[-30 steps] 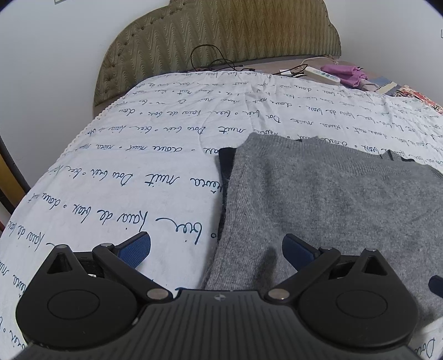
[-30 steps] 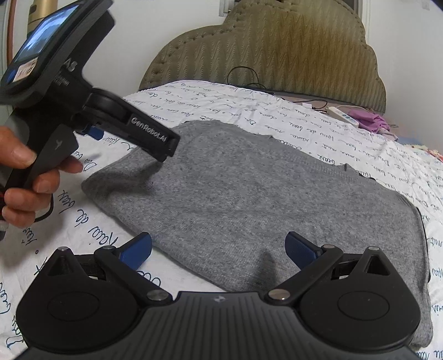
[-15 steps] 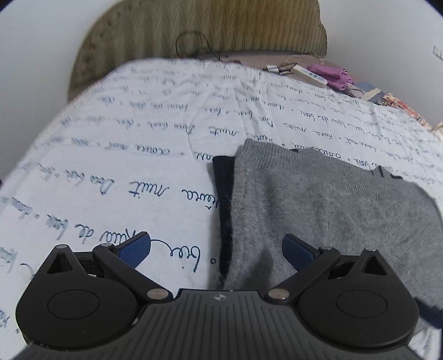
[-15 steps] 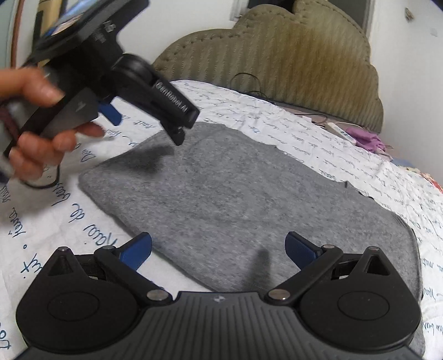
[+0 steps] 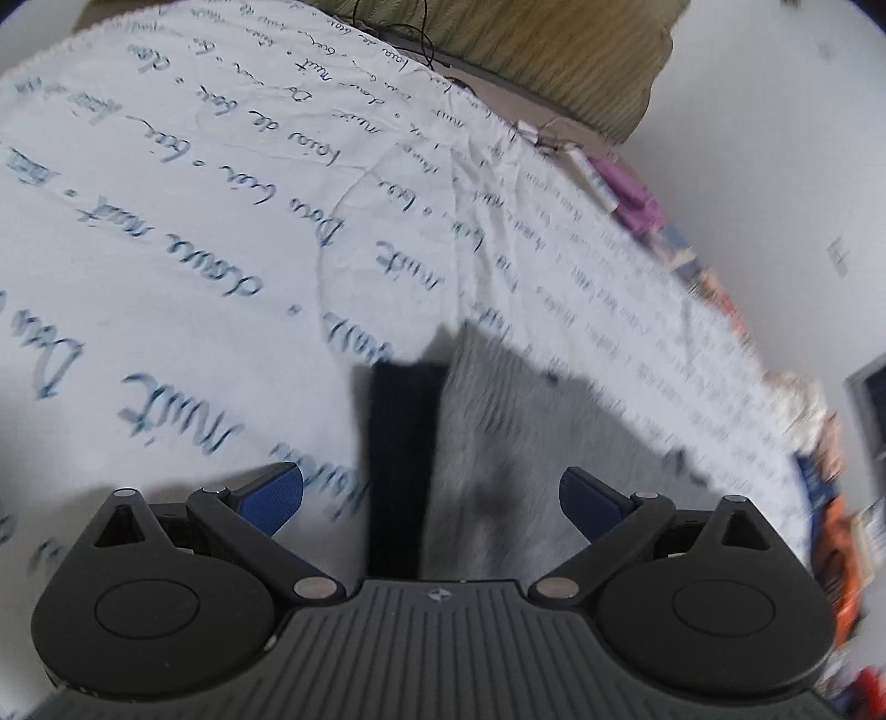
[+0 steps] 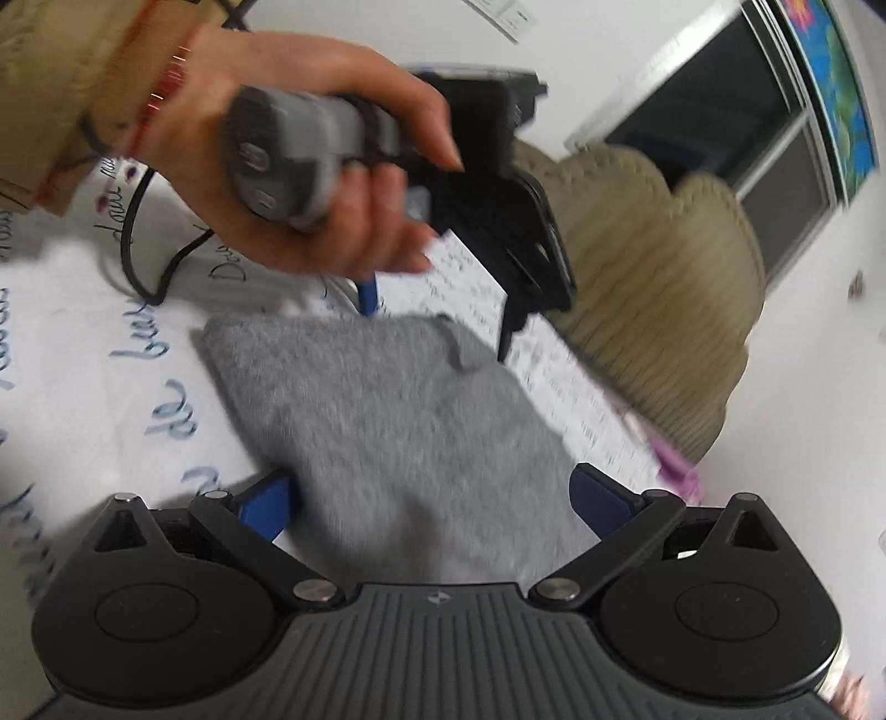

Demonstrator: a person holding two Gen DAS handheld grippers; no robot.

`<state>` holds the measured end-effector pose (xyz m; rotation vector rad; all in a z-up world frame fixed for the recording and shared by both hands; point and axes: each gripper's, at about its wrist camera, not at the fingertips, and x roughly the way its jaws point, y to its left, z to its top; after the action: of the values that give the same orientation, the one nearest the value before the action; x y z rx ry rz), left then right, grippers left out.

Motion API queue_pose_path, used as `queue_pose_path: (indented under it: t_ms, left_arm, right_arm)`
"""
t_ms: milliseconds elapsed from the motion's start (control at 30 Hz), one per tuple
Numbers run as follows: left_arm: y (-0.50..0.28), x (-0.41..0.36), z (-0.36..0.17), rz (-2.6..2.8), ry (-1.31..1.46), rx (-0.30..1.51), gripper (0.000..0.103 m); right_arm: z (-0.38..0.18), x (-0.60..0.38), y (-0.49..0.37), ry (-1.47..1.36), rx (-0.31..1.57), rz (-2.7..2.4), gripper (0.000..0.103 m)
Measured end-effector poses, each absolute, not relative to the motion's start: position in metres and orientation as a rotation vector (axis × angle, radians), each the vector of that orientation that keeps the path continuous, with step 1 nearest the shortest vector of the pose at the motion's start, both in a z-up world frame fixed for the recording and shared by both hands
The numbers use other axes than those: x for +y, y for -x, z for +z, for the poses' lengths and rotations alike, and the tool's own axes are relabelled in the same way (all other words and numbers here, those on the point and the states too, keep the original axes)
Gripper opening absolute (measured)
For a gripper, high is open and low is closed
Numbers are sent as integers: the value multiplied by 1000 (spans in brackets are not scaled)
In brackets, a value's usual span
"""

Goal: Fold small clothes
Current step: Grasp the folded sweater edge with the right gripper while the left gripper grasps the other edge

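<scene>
A folded grey knit garment (image 5: pixel 531 443) lies flat on the bed, with a dark navy edge (image 5: pixel 401 443) showing along its left side. My left gripper (image 5: pixel 432 498) is open and empty, hovering over that edge. My right gripper (image 6: pixel 432 498) is open and empty above the grey garment (image 6: pixel 387 410). The right wrist view also shows the left gripper (image 6: pixel 443 310), held in a hand (image 6: pixel 310 166), tilted down over the garment's far edge. Both views are motion-blurred.
The bed has a white sheet with blue handwriting print (image 5: pixel 221 221). An olive padded headboard (image 6: pixel 653 310) stands behind it. A remote and purple items (image 5: pixel 626 194) lie near the bed's far edge, with a black cable (image 5: pixel 410 33).
Both grippers have lifted and rolled, so the views tilt. The left gripper has swung up and over the garment's far edge. Both stay open and empty.
</scene>
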<state>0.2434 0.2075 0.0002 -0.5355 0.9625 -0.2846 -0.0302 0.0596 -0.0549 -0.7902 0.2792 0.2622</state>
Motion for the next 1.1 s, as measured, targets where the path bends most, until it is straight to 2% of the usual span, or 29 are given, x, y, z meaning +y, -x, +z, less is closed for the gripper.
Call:
queue_pose_path:
  t_ms: [67,167,233,267,333,367,400,433,500,600,833,1100]
  left_arm:
    - [-254,208,-3,-312,600,963,97]
    - [-265,203,-8,-354,660,966,87]
    - [-272,198,-11,-359,670,971,72]
    - [-273,197,-12,-359,673,969,66]
    - [-277,196,-16,-350,680,984,40]
    - [-278,195,-18,-340,685,993,35]
    - [-279,194,-20,-330,684,996,21]
    - [-279,193,-19,-319,668,995,17]
    - [-273,187,-12,-291,606,975,14]
    - [-264,178,5,-237,511,934,12]
    - [-242,143,63,-170,375,836,12]
    - [-223,57,110,-146,218,776,12]
  right_arm:
    - [-56,67,22,816,261,261,102]
    - [-56,77,12,855,219,265,102]
    - [-57,82,6,866,205,276,102]
    - [-56,82,4,866,205,285,97]
    - [-56,82,0,855,218,306,78]
    - [-55,82,-1,849,227,315,60]
    - [-56,83,-2,846,233,321,52]
    - [-57,83,-2,844,231,326,50]
    - [-57,80,-1,829,237,358,18]
    - [-52,73,2,783,224,366,9]
    - [-27,35,15,697,151,332,8]
    - [2,-32,30,600,106,194,8]
